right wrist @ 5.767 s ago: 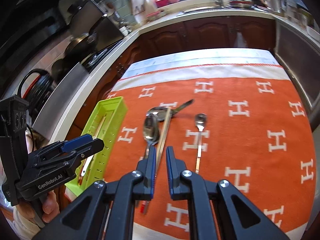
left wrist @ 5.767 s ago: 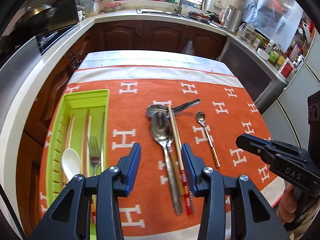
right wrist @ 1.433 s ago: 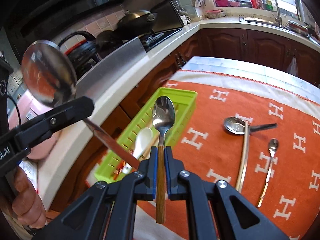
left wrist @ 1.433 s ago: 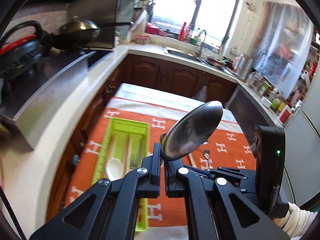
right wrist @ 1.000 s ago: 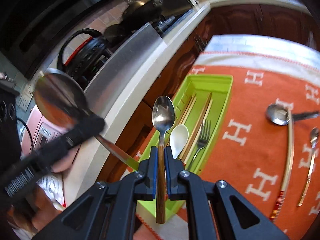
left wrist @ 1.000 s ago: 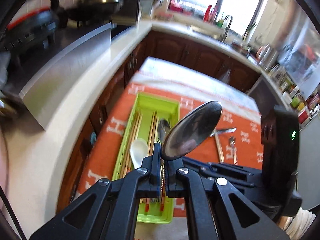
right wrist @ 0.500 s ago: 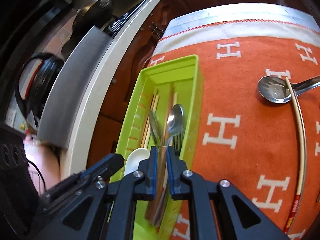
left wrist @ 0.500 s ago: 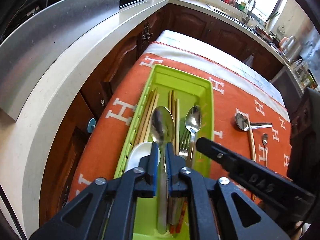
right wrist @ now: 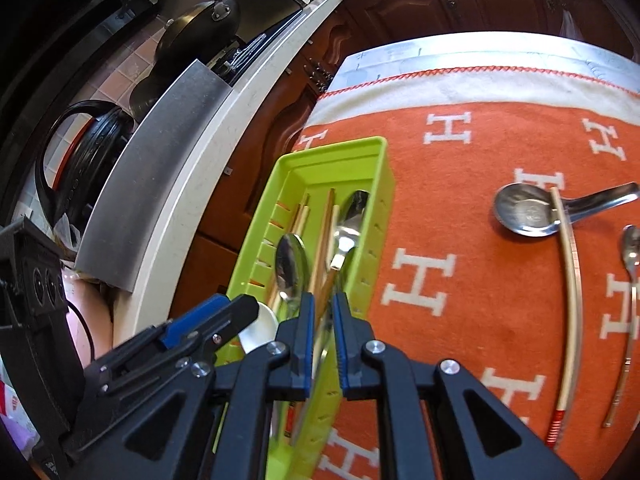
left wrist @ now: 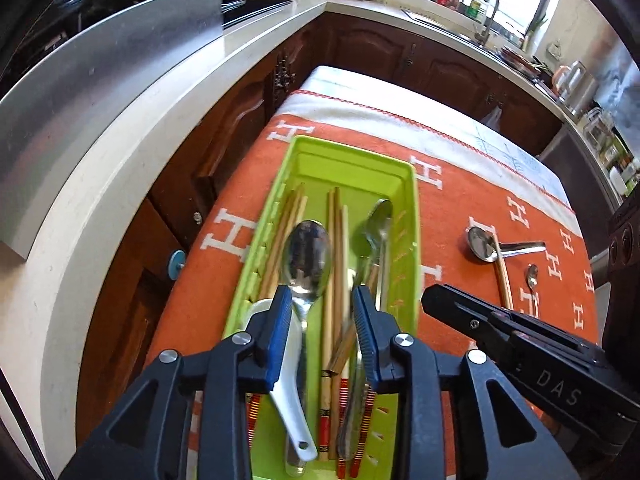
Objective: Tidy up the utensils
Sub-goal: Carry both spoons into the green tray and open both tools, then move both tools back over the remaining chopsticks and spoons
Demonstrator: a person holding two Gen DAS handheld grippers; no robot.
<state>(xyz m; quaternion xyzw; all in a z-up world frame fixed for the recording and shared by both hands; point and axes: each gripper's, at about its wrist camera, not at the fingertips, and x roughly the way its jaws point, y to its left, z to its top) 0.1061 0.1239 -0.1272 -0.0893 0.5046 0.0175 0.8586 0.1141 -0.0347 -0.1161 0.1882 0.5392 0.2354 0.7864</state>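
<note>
Spoons lie lengthwise in green tray [left wrist: 414, 216]: large spoon [left wrist: 306, 258] is released between opening left gripper [left wrist: 320, 336] jaws; wooden-handled spoon [right wrist: 348, 224] is seen between right gripper [right wrist: 322, 332] jaws, contact cannot be told.

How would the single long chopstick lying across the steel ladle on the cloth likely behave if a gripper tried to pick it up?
The chopstick looks thin, smooth and rounded, so it would probably slip or roll between flat pads. One end rests on the steel ladle, so it may pivot or slide off when touched. It seems light and stiff; the orange cloth should damp any rolling.
</note>
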